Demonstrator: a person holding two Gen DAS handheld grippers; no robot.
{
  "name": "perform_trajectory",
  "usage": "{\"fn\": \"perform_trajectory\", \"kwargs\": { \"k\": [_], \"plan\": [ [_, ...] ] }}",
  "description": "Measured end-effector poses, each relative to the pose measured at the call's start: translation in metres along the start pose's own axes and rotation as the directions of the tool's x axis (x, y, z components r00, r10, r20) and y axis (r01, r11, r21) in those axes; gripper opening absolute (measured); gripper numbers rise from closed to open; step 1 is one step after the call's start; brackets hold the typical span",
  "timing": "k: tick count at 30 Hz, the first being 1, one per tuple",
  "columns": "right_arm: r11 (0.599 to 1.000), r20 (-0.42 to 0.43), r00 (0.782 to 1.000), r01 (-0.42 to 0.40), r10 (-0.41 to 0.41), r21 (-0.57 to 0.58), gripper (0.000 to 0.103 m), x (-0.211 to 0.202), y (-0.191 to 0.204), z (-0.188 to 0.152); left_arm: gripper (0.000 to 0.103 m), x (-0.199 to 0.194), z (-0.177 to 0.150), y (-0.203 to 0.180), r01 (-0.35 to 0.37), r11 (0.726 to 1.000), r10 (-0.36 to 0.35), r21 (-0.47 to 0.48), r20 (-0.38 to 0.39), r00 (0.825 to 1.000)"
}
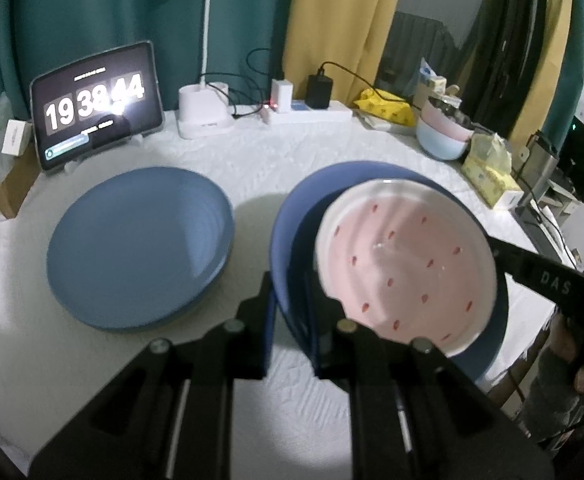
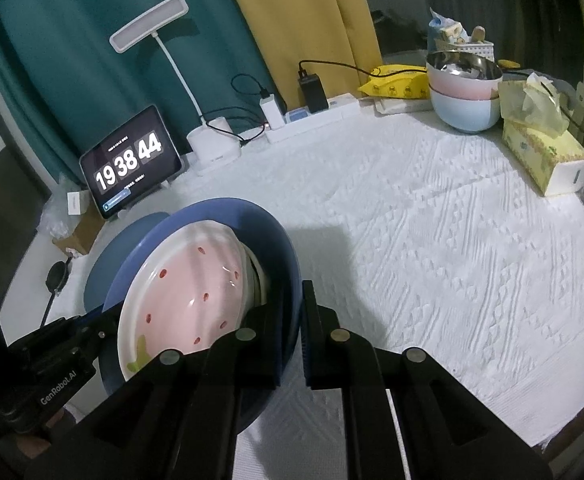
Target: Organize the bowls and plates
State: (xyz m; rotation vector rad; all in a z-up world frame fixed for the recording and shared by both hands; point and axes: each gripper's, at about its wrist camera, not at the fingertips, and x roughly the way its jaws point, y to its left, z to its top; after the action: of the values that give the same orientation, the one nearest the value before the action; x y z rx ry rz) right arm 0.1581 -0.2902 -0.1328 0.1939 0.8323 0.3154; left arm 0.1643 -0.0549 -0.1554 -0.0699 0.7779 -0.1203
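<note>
Dark blue plate (image 1: 288, 232), carrying pink plate (image 1: 408, 264): held off the white cloth (image 1: 292, 160), pinched at opposite rims by left gripper (image 1: 290, 308) and right gripper (image 2: 290, 320), both clamped on it, likely so the pair travels level as one stack. Light blue plate (image 1: 140, 248): flat on the cloth just left of the dark plate, a probable stacking base. Bowls (image 2: 464, 92): nested, far right of the dark plate, beside tissue box (image 2: 544, 156).
</note>
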Motion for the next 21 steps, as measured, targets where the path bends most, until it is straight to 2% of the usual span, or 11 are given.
{"fn": "perform_trajectory", "kwargs": {
  "k": [21],
  "plan": [
    [0.998,0.030,0.999,-0.018,0.020,-0.068,0.009,0.001,0.041,0.025,0.012,-0.018,0.013,0.031,-0.003,0.999,0.005,-0.045,0.058,0.998]
  ]
}}
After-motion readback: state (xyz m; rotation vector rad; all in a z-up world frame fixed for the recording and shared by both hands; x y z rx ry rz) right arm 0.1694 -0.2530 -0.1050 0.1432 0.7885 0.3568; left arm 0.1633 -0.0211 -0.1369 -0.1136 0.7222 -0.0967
